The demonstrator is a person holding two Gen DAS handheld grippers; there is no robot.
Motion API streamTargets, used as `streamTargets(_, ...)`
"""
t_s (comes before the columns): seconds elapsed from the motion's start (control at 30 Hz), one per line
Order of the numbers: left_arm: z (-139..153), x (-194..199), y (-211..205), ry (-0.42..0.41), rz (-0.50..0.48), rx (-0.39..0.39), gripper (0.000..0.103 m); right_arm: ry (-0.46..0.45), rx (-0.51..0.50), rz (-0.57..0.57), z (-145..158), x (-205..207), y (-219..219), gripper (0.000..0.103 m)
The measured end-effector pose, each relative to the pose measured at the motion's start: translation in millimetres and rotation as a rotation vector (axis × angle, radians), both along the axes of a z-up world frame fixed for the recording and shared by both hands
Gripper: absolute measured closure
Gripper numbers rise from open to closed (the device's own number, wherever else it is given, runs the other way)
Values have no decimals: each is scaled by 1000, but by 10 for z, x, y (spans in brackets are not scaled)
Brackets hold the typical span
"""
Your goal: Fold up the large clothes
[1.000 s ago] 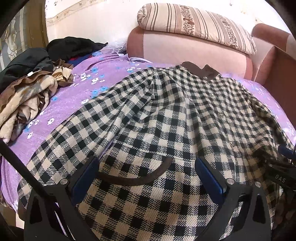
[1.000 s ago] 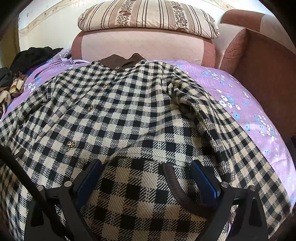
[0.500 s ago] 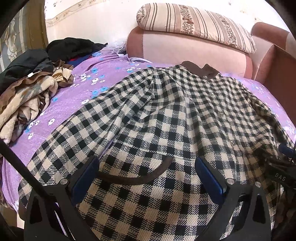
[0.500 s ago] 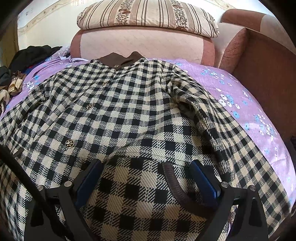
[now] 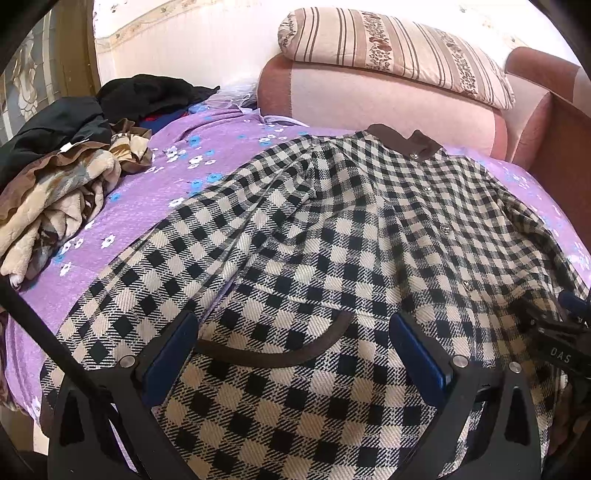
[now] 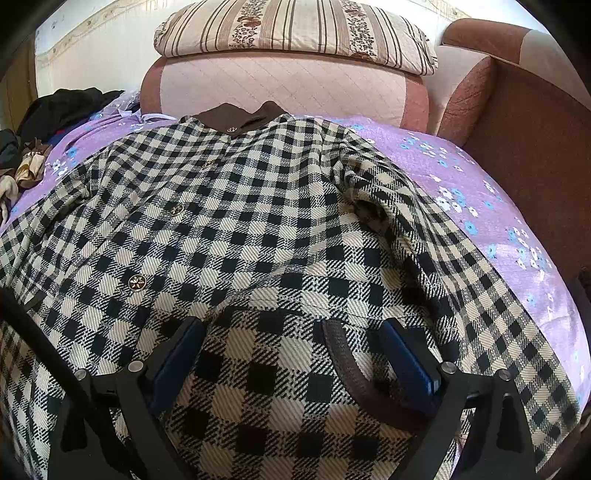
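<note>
Black-and-cream checked coat lies spread front-up on the purple flowered bedsheet, its brown collar toward the pink headboard and striped pillow. Only the left wrist view shows the full heap of crumpled clothes beside the coat, while the right wrist view alone shows the flower-stamped buttons. Both the left tongs and right tongs stand wide apart over the hem end, each straddling a brown-trimmed pocket without pinching the cloth.
</note>
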State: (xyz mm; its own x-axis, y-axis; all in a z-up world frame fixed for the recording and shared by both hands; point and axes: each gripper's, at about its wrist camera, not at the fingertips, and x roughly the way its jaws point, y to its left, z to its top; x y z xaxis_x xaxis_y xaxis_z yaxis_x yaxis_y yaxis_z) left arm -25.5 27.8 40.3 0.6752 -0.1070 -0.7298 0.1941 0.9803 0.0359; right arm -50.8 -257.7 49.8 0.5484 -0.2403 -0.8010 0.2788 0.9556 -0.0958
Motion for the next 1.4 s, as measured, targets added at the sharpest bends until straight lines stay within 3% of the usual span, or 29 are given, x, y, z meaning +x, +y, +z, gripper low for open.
streamTargets(0.2, 167, 28, 147, -22, 15, -20, 0, -2, -2, 2, 3, -8, -11, 5)
streamTargets(0.47, 600, 359, 973, -29, 192, -52, 0, -12, -5, -1, 33, -33, -15, 5)
streamTargets(0.57, 571, 530, 1307, 19, 243, -32, 0, -15, -8, 2, 44, -40, -6, 5)
streamTargets(0.67, 389, 709, 1565, 100, 258, 36, 0, -13, -13, 6, 39, -45, -1, 5)
streamTargets(0.73, 214, 804, 1682, 177, 247, 39, 2, -12, -14, 6, 36, -49, 14, 5)
streamTargets(0.77, 144, 824, 1725, 210, 236, 17, 9, -11, -16, 7, 35, -45, 16, 5)
streamTargets(0.83, -33, 840, 1748, 303, 193, -52, 39, -10, -20, 10, 29, -45, 28, 5)
streamTargets(0.87, -97, 850, 1743, 342, 168, -78, 73, -8, -23, 12, 25, -43, 33, 5)
streamTargets(0.97, -60, 795, 1624, 312, 139, -33, 98, -3, -29, 17, 10, -37, 53, 5)
streamTargets(1.2, 465, 936, 1757, 73, 350, 179, 96, 1, -22, 19, 0, -46, 35, 5)
streamTargets(1.3, 612, 1094, 1845, 28, 449, 251, 85, 9, -16, 15, -18, -20, 17, 5)
streamTargets(1.33, 641, 1133, 1867, 26, 466, 247, 82, 10, -16, 16, -20, -12, 14, 5)
streamTargets(1.4, 699, 1102, 1921, 24, 500, 201, 65, 10, -17, 19, -23, -4, 18, 5)
